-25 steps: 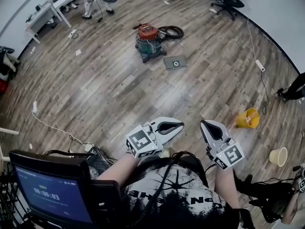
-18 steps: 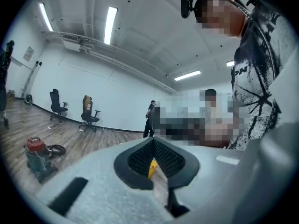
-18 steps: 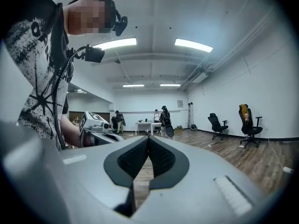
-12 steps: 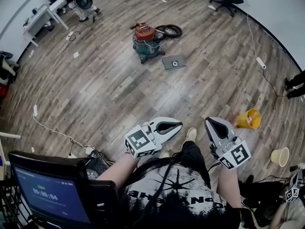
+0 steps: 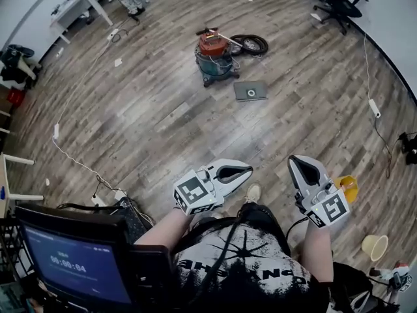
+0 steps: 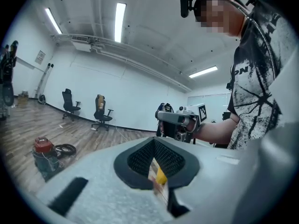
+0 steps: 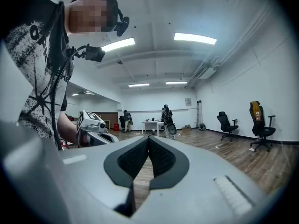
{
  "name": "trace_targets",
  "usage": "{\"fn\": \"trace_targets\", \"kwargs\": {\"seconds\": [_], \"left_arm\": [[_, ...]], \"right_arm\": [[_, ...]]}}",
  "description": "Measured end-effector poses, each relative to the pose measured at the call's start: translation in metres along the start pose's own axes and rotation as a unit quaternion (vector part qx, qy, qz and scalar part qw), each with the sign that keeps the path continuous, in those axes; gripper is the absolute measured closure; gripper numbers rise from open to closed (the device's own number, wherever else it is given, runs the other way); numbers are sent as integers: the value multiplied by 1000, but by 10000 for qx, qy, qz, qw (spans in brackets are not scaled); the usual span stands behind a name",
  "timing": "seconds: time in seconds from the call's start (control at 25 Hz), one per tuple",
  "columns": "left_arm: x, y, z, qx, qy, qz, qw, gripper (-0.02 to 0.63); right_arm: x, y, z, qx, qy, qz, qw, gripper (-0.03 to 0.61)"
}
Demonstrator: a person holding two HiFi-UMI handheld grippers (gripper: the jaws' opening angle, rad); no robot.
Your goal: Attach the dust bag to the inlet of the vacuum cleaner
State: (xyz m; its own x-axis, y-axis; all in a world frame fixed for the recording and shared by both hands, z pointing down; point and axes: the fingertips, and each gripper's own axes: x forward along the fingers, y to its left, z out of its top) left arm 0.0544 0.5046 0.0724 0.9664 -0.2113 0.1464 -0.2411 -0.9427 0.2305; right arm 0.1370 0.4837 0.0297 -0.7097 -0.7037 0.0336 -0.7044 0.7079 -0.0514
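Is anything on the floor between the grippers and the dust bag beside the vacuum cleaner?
Nothing visible. Only bare wooden floor lies between the left gripper, the right gripper and the dust bag, and nothing between the bag and the vacuum cleaner. The yellow bucket stands off to the side.

Head view: high above the person (image 5: 244,266), angled steeply down at the floor (image 5: 163,122); vacuum cleaner (image 5: 215,56) far ahead. Left gripper view: level, close over its own fingers (image 6: 140,158), facing the right gripper (image 6: 160,116); shares the distant vacuum cleaner. Right gripper view: level, facing the left gripper (image 7: 113,139).
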Motion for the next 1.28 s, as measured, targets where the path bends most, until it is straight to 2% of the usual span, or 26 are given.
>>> {"fn": "trace_targets", "kwargs": {"seconds": [0.2, 0.48, 0.88, 1.28], "left_arm": [[47, 26, 12, 215, 165, 264, 9993, 612], [93, 57, 31, 135, 62, 520, 9985, 612], [121, 77, 55, 164, -100, 832, 9963, 612], [127, 114, 69, 326, -175, 908, 9952, 612]], "right_arm": [[4, -55, 4, 22, -117, 218, 9997, 572], [7, -103, -1, -36, -5, 514, 9987, 572], [11, -134, 4, -61, -42, 941, 9955, 572], [45, -154, 17, -112, -225, 1006, 9946, 572]]}}
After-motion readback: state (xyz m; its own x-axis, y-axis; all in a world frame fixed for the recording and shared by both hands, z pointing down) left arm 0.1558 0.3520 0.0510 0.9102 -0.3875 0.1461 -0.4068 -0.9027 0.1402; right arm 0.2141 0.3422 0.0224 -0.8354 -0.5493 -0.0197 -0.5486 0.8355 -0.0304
